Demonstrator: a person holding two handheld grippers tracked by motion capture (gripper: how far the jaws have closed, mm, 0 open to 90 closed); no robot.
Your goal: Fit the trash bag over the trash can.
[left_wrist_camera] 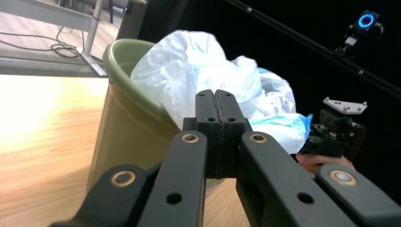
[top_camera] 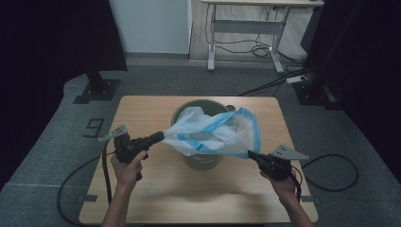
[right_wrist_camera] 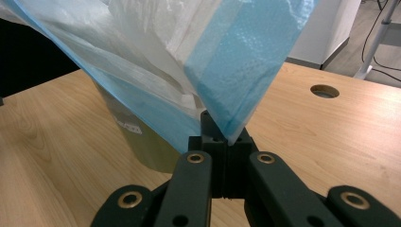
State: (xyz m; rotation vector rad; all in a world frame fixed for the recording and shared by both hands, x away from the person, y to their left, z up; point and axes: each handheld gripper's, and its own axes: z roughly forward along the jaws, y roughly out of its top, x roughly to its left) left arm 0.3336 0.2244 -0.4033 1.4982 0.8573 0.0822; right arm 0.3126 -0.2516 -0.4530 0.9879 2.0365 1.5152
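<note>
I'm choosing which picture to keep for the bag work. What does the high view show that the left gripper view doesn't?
High view: both of the person's hands, the whole table, and the bag stretched between the left gripper and right gripper. Left gripper view: its shut jaws close up, pinching the bag. Both: the green bin and the bag.

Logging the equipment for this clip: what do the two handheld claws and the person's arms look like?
Both are black pistol-style tools. The left claw and right claw each carry a grey three-cornered plate and trail a black cable over the table edge. In the gripper views the jaws are flat black links with brass-coloured pivot pins and squared black pads. The forearms are bare, with no sleeves or gloves visible.
</note>
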